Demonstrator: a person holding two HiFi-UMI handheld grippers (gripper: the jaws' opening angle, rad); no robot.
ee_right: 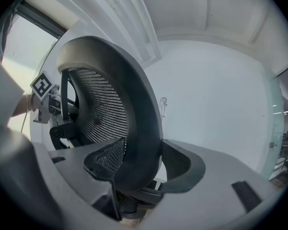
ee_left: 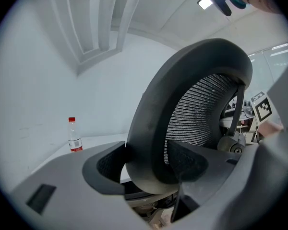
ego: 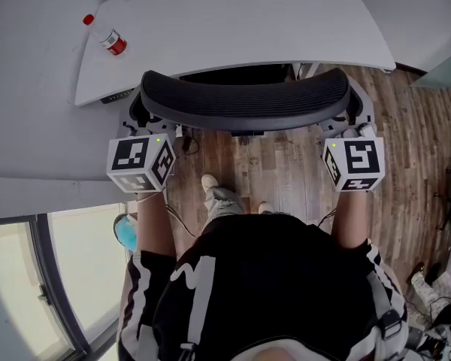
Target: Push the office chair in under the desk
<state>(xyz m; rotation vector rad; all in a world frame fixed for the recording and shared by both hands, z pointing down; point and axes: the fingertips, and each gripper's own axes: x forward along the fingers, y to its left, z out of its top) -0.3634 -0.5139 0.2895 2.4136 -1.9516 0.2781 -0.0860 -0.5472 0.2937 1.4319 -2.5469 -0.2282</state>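
Pushing step: left tool (ego: 133, 116) and right tool (ego: 358, 116) each clamp the chair backrest (ego: 244, 100); the next move likely needs an even push under the tabletop (ego: 233, 21).

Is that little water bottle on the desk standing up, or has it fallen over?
Upright. In the left gripper view the bottle stands on its base on the desk, red cap on top.

Black mesh office chair (ego: 244, 100) upright, backrest just beside the curved white desk (ego: 233, 21) edge, seat hidden beneath.
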